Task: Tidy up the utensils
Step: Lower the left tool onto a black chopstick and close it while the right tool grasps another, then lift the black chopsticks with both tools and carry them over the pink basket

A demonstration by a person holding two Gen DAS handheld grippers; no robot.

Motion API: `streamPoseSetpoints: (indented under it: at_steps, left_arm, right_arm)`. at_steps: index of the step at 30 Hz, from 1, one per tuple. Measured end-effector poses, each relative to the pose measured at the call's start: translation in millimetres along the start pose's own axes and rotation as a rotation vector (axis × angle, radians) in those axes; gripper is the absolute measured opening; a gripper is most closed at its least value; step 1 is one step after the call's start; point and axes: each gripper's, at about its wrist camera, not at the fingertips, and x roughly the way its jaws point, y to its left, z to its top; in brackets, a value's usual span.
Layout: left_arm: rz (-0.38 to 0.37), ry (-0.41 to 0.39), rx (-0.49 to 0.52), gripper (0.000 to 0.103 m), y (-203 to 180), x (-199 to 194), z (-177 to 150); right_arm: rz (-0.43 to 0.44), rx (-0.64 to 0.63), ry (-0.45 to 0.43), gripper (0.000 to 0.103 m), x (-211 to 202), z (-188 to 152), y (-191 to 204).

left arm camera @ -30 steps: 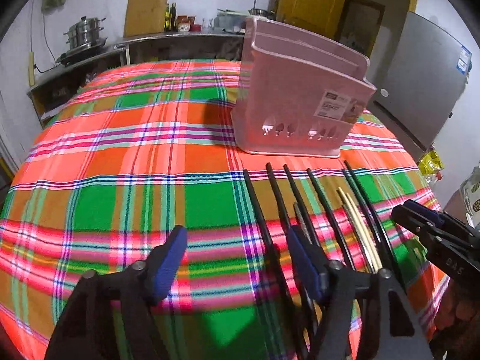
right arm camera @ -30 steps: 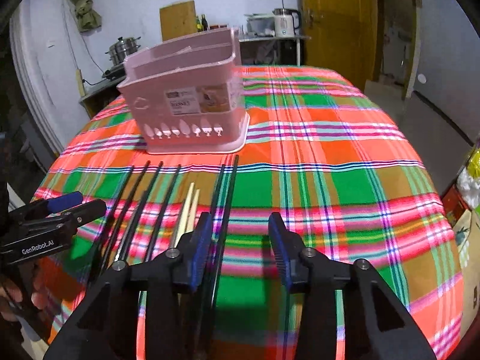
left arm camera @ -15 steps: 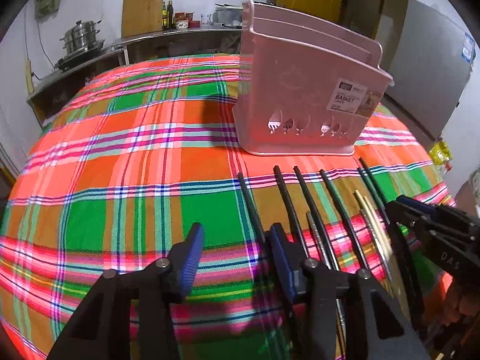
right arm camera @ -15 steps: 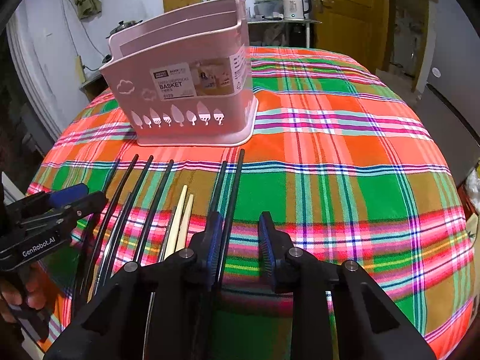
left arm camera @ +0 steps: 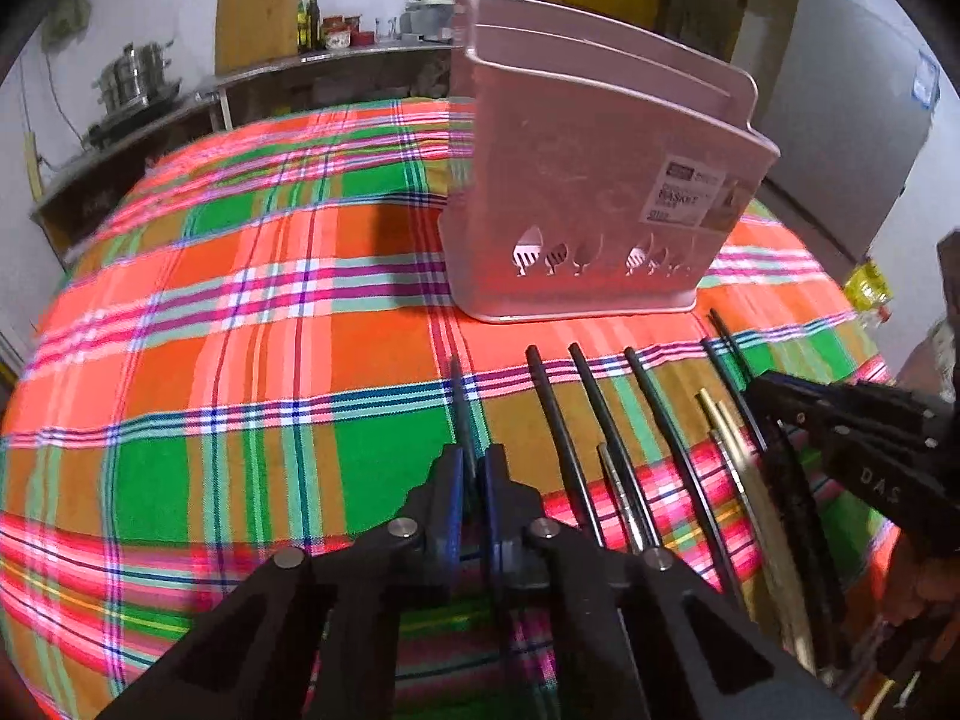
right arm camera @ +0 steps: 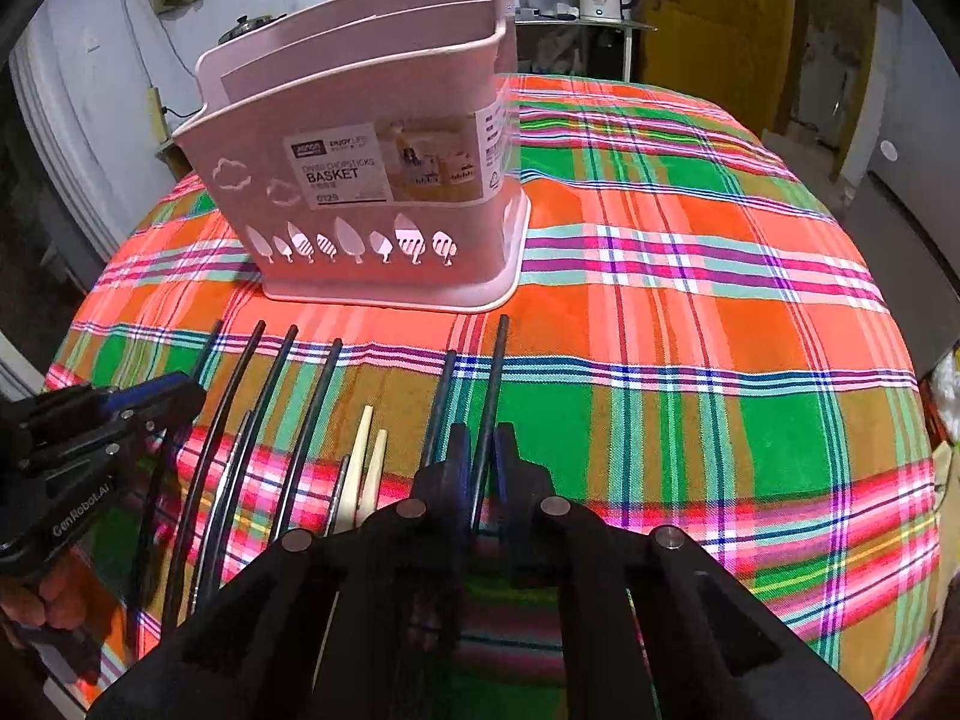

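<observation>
A pink chopstick basket (left arm camera: 594,198) (right arm camera: 384,180) stands upright on the plaid tablecloth (left arm camera: 240,312) (right arm camera: 690,312). Several chopsticks, mostly black (left arm camera: 600,408) (right arm camera: 312,402) with a pale pair (right arm camera: 363,462), lie in a row in front of it. My left gripper (left arm camera: 473,468) is shut on the leftmost black chopstick (left arm camera: 461,396). My right gripper (right arm camera: 482,450) is shut on the rightmost black chopstick (right arm camera: 495,372). Each gripper also shows in the other's view: the right one (left arm camera: 774,396) and the left one (right arm camera: 174,390).
A kitchen counter (left arm camera: 252,84) with pots and bottles runs behind the table. A grey fridge (left arm camera: 852,120) stands at the right and a yellow door (right arm camera: 708,18) behind. The table edge drops off just behind the chopsticks' near ends.
Both grippers have moved forward and lower onto the chopstick row and closed, the left on the leftmost black chopstick, the right on the rightmost one.
</observation>
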Motion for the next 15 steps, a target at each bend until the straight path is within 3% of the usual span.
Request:
streamPoseSetpoints:
  at_steps: [6, 15]
  left_arm:
    - [-0.046, -0.008, -0.034, 0.004, 10.7, -11.7, 3.1]
    - [-0.078, -0.089, -0.011, 0.004, 5.9, -61.0, 19.7]
  right_arm:
    - [0.03, 0.021, -0.017, 0.007, -10.8, 0.5, -3.2]
    - [0.044, 0.01, -0.091, 0.006, -46.2, 13.3, 0.6]
